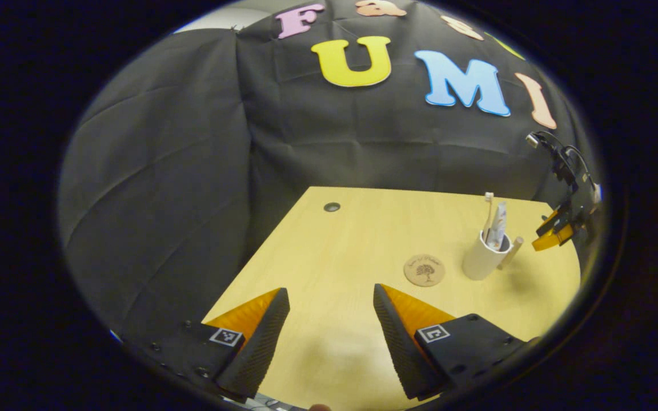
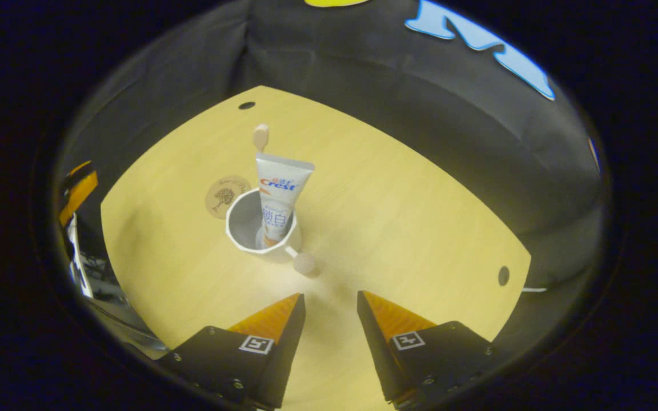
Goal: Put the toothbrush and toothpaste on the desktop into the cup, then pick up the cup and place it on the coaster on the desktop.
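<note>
A white cup (image 1: 480,261) stands on the wooden desktop (image 1: 334,257), with its peg handle (image 1: 510,253) pointing right. A toothbrush (image 1: 488,212) and a toothpaste tube (image 1: 498,225) stand upright inside it. A round cork coaster (image 1: 424,270) lies just left of the cup, apart from it. My left gripper (image 1: 329,289) hovers open over the near desk edge, holding nothing. In the right gripper view the cup (image 2: 260,234), the toothpaste (image 2: 280,191), the toothbrush head (image 2: 260,137) and the coaster (image 2: 227,196) lie ahead. My right gripper (image 2: 330,295) is open, just short of the cup's handle knob (image 2: 304,263).
The desktop has a cable hole at its far corner (image 1: 332,206) and another at the right (image 2: 503,275). Black cloth walls stand behind the desk. The right gripper (image 1: 554,233) hangs beside the cup; the left gripper (image 2: 77,191) sits at the left edge.
</note>
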